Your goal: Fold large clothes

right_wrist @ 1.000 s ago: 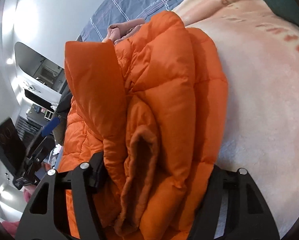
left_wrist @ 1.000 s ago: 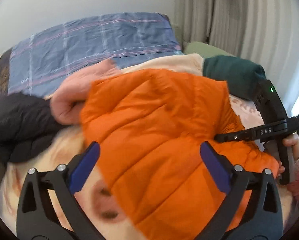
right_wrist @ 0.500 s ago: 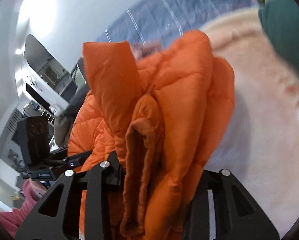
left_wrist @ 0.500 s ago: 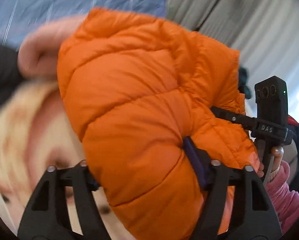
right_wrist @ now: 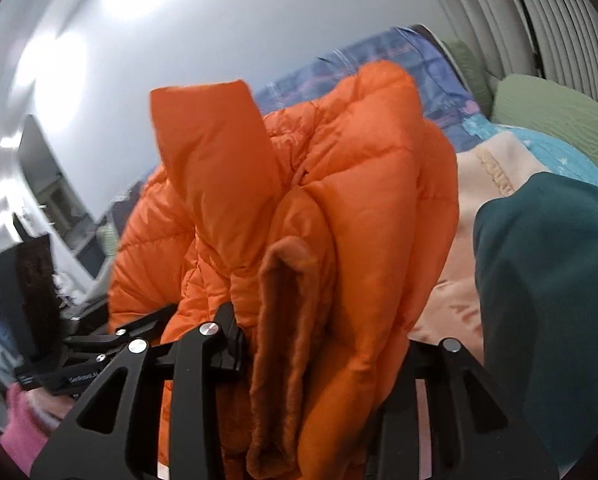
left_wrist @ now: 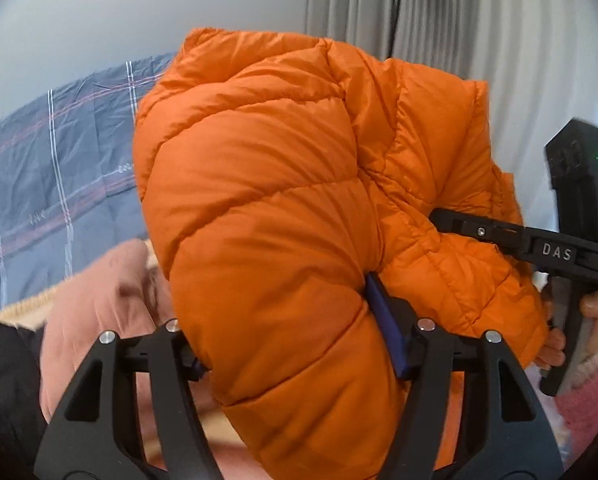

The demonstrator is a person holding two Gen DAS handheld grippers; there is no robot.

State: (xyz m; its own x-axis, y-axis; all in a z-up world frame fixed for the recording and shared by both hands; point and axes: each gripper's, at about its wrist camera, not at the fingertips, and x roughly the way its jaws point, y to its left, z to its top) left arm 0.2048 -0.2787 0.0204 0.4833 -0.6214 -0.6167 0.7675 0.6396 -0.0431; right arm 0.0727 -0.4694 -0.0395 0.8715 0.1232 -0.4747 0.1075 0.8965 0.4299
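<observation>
We have the orange puffer jacket (left_wrist: 267, 216) gathered into a thick, doubled bundle and lifted clear of the bed, so by our reading the fold itself is mostly made; what is left is to set it down as a tidy stack and square it up. Our left gripper (left_wrist: 299, 344) is clamped across one fat quilted roll of the jacket, pads sunk into the filling. Our right gripper (right_wrist: 323, 344) pinches several layers at the jacket's other end, jaws fairly narrow, with a fleecy orange lining edge (right_wrist: 283, 320) showing between shiny outer panels. The shell is slick and crinkled, stitched into soft pillowy channels that spring back, so we expect it to puff open once let go.

Below the jacket lies a cream fleece blanket (right_wrist: 495, 176). Beside the jacket, a dark green garment (right_wrist: 547, 280) sits on that blanket, and a pink garment (left_wrist: 99, 300) rests under the jacket's left side. Behind the jacket runs a blue plaid cover (left_wrist: 59, 160).
</observation>
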